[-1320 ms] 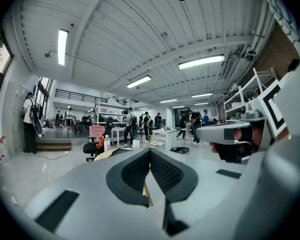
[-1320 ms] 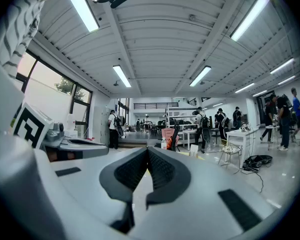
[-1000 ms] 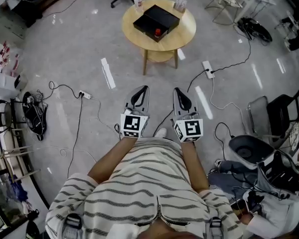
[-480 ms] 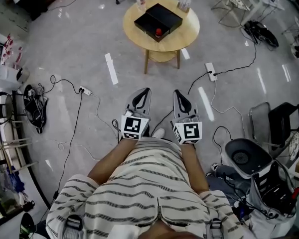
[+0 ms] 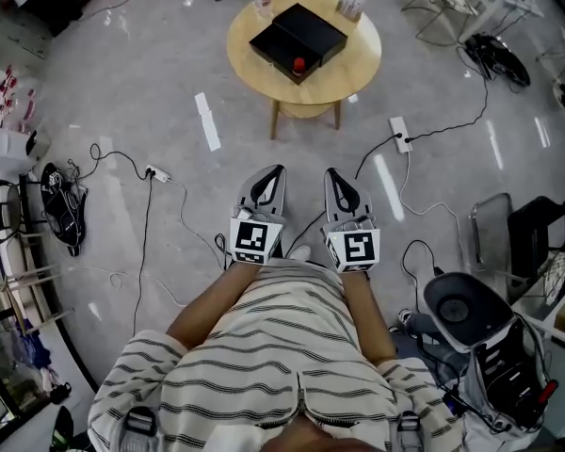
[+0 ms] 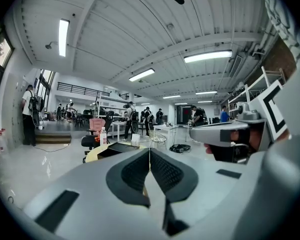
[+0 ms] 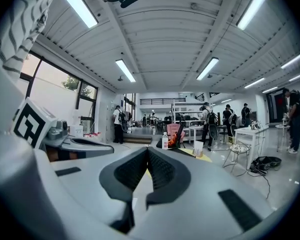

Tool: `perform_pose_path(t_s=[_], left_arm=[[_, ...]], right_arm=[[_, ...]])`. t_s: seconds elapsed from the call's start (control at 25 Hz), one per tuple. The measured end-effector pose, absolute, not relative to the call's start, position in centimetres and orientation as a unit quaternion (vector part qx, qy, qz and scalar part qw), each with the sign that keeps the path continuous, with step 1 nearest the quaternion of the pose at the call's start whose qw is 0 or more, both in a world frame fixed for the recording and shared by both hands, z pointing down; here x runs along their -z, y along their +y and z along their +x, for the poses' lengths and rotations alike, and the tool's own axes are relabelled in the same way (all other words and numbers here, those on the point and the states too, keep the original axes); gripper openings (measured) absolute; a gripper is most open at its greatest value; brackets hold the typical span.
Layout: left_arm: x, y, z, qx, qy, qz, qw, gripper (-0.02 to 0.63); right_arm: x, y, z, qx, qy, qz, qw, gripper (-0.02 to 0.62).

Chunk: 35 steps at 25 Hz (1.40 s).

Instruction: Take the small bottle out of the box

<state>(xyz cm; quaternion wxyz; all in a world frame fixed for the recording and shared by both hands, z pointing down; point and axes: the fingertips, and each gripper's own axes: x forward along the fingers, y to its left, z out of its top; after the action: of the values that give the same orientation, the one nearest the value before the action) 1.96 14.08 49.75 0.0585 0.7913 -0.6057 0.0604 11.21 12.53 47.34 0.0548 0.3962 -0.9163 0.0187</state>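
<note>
Box [image 5: 298,39] with small bottle [image 5: 298,64] (likely the red speck, axis unreadable): your 12 o'clock, well apart | neither gripper nearer | left gripper [image 5: 273,169], right gripper [image 5: 331,171]: jaws together, empty

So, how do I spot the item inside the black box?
Find the round light wooden table at the top of the head view. On it sits a flat black box; the small red object at its near edge is the only red thing.

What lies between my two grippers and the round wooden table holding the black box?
Head view: only bare grey floor; the white power strip sits off right.
</note>
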Motion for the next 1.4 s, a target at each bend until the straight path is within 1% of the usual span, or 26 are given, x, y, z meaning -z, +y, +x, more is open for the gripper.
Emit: perform_pose_path(t_s=[0.16, 0.56, 0.84, 1.4], left_arm=[[-50.3, 9.4, 0.2, -0.061, -0.602, 0.793, 0.069, 0.023], [-48.6, -0.3, -4.9, -0.059, -0.572, 0.816, 0.062, 0.023], [-48.3, -5.0, -7.9, -0.060, -0.556, 0.826, 0.068, 0.023], [-49.7, -9.6, -8.4, -0.075, -0.525, 0.843, 0.089, 0.025]], right_arm=[[-47.5, 7.9, 9.6, -0.024, -0.913, 0.403, 0.060, 0.015], [-45.2, -1.9, 3.9, -0.036, -0.902, 0.426, 0.057, 0.015], [-44.1, -5.8, 0.9, -0.037, -0.891, 0.449, 0.059, 0.015], [-45.2, -10.3, -0.3, -0.048, -0.880, 0.467, 0.079, 0.015]])
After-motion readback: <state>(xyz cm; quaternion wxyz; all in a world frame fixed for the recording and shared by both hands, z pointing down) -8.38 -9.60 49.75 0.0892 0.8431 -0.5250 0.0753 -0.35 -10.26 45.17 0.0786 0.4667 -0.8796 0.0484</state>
